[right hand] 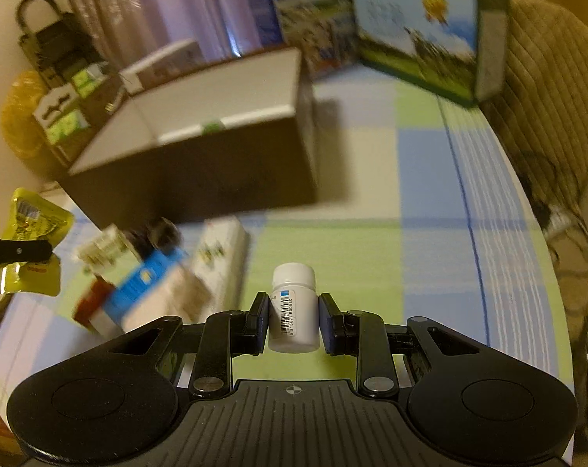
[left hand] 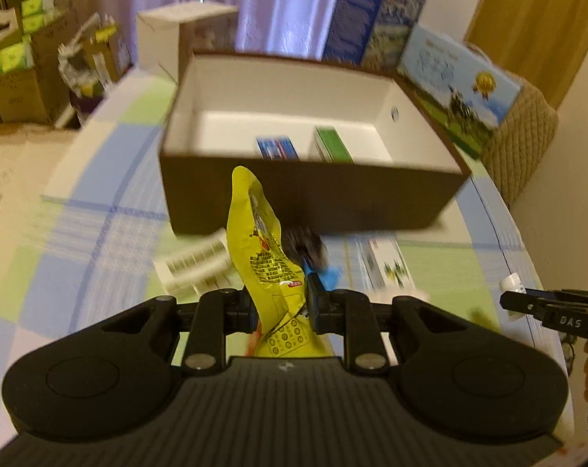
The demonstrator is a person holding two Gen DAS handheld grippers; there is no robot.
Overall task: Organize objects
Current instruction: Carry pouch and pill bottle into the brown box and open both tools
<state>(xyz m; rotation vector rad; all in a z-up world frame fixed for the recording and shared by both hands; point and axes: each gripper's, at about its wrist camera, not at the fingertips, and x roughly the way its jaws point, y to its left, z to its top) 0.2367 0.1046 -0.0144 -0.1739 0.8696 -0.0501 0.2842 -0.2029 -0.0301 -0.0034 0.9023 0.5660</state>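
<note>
Left gripper [left hand: 281, 307] clamps a yellow packet [left hand: 262, 249]; right gripper [right hand: 292, 323] pinches a white bottle [right hand: 294, 307] — both apparently bound for the open box [left hand: 305, 190].

Matte black left gripper [left hand: 282, 303] and right gripper [right hand: 293, 321], ribbed housing behind the fingers, round side lobes, silver pivot screws, blue-edged pads, white "DAS" lettering

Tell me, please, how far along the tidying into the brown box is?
Done: two small cartons lie in the brown box. In hand: left gripper pinches a yellow sachet, right gripper a white pill bottle. Left: several cartons on the table.
</note>
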